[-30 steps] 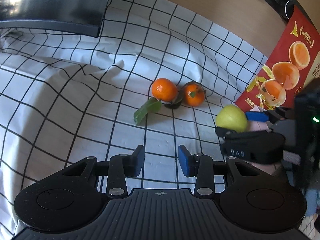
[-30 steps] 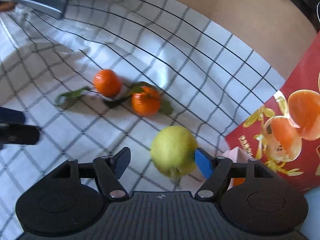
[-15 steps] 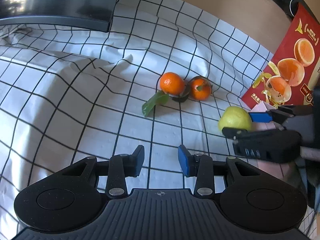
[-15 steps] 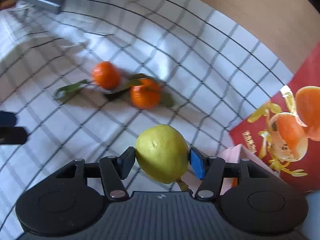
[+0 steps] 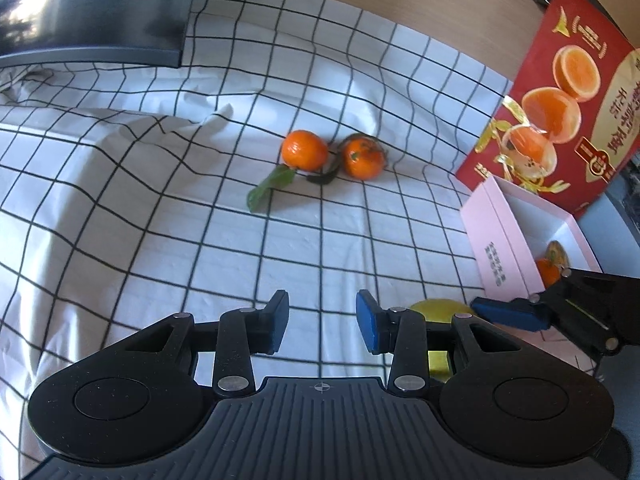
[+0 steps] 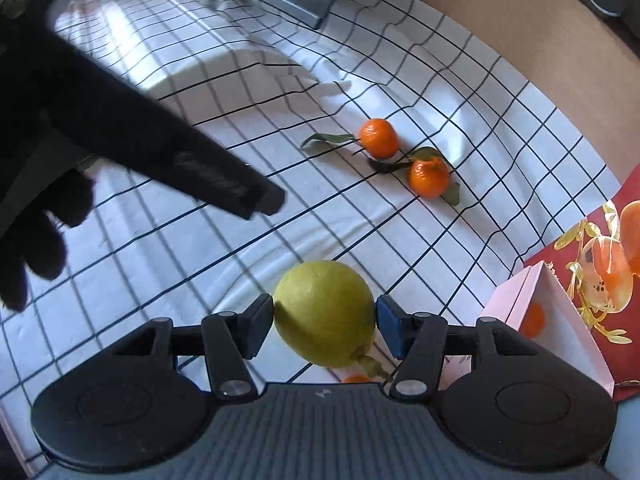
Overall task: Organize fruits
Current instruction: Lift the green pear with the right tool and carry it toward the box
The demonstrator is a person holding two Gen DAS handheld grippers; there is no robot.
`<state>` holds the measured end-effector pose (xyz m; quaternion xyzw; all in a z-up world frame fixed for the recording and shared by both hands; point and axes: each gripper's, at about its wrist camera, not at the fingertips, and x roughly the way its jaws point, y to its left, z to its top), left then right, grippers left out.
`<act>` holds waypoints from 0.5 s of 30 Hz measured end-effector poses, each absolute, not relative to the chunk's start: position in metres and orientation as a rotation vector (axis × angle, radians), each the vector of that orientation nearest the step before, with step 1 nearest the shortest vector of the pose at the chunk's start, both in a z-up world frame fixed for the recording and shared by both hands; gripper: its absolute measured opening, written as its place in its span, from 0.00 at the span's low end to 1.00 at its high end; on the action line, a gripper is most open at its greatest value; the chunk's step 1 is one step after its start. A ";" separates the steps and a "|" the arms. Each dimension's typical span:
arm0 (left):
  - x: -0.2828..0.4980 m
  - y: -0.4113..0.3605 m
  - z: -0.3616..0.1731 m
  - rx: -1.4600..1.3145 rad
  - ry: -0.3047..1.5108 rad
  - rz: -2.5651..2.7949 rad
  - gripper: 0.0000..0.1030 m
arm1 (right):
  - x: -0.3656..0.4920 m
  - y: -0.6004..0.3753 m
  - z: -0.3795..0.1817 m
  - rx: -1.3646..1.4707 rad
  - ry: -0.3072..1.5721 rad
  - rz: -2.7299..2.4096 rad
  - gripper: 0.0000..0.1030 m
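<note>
**Pear gripped and lifted clear of the cloth**

Left wrist view: left gripper [image 5: 322,322] stood about half open over the checked cloth [image 5: 160,208], nothing between the jaws. Well ahead of the jaws lay two tangerines [image 5: 304,150] side by side with their leaves. To the right of the jaws, a sliver of the yellow-green pear [image 5: 438,308] showed behind the right finger linkage, with the right gripper [image 5: 508,314] beside it. Beyond, the pink box [image 5: 494,240] held one tangerine already.

Right wrist view: right gripper [image 6: 324,320] had just been closing, and now sat clamped on the pear [image 6: 324,312], both pads pressed to its flanks, fruit raised off the cloth instead of resting beside the right pad as a second ago. Pink box [image 6: 516,292] lay right of the jaws, near. Judged: pickup done, placement into the box probably next; two tangerines [image 6: 378,136] left to collect.
</note>
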<state>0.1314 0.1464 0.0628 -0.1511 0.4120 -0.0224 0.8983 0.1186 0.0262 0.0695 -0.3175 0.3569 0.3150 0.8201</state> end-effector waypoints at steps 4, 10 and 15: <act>0.123 0.147 0.064 -0.315 0.871 -0.034 0.40 | 0.111 0.026 0.067 -0.659 0.681 0.663 0.55; 0.120 0.145 0.074 -0.300 0.866 -0.031 0.40 | 0.106 0.025 0.068 -0.576 0.606 0.678 0.56; 0.132 0.122 0.077 -0.235 0.852 -0.092 0.40 | 0.108 0.016 0.068 -0.498 0.611 0.691 0.62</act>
